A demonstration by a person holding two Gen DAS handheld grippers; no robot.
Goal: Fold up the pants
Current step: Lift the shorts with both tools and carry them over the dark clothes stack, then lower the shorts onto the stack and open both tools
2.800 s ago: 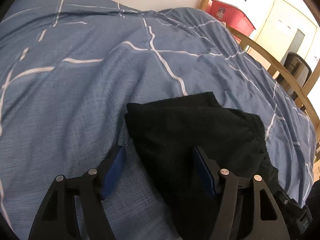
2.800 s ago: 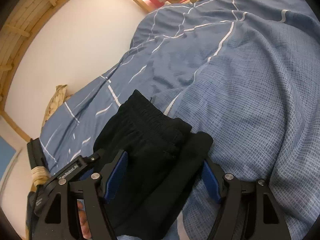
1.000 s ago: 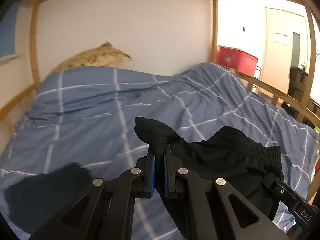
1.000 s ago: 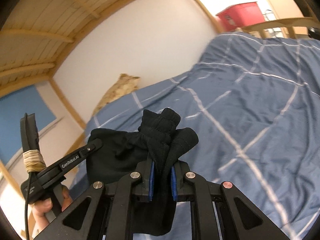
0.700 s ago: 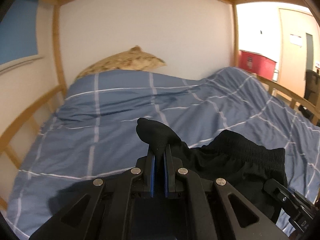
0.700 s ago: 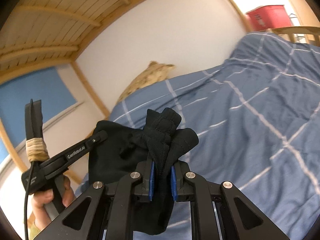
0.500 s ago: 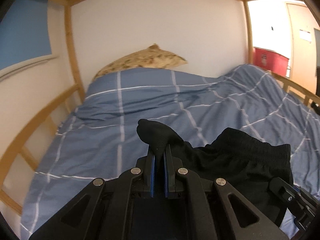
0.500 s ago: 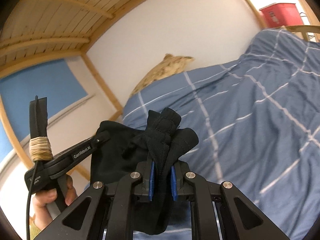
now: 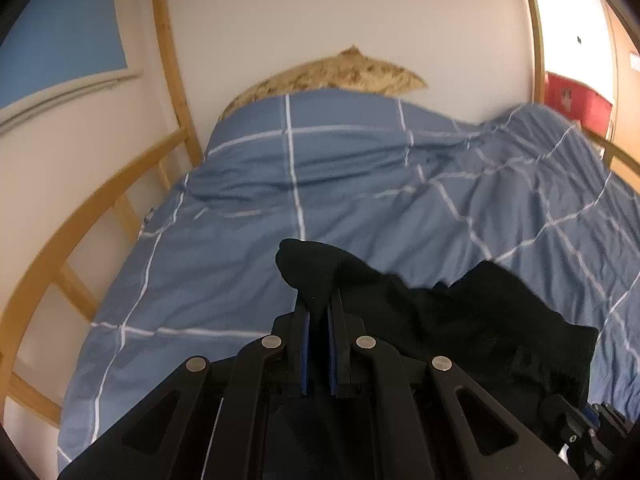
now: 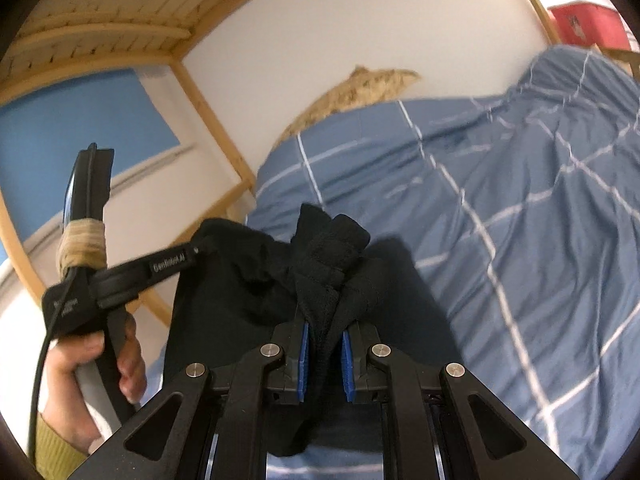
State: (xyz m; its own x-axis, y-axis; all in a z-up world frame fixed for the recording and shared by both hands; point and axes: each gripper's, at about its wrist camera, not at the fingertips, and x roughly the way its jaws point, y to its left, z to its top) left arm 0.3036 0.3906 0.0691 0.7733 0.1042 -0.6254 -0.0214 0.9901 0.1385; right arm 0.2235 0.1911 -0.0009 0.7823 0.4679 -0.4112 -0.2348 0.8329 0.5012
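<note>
The black pants (image 9: 460, 316) hang in the air above the bed, held between both grippers. My left gripper (image 9: 319, 320) is shut on one bunched edge of the pants. My right gripper (image 10: 323, 340) is shut on another bunched edge, thick with folded cloth (image 10: 332, 256). The cloth spans from one gripper to the other. The left gripper's body (image 10: 132, 276) and the hand holding it show at the left of the right wrist view. The lower part of the pants is hidden behind the grippers.
A blue duvet with white lines (image 9: 360, 200) covers the bed below. A patterned pillow (image 9: 332, 76) lies at the head by the white wall. A wooden bed rail (image 9: 80, 220) runs along the left. A red bin (image 9: 576, 100) stands at the far right.
Both grippers closed on the pants and lifted them off the duvet. Over the last second they swung toward the pillow end, still holding the cloth.
</note>
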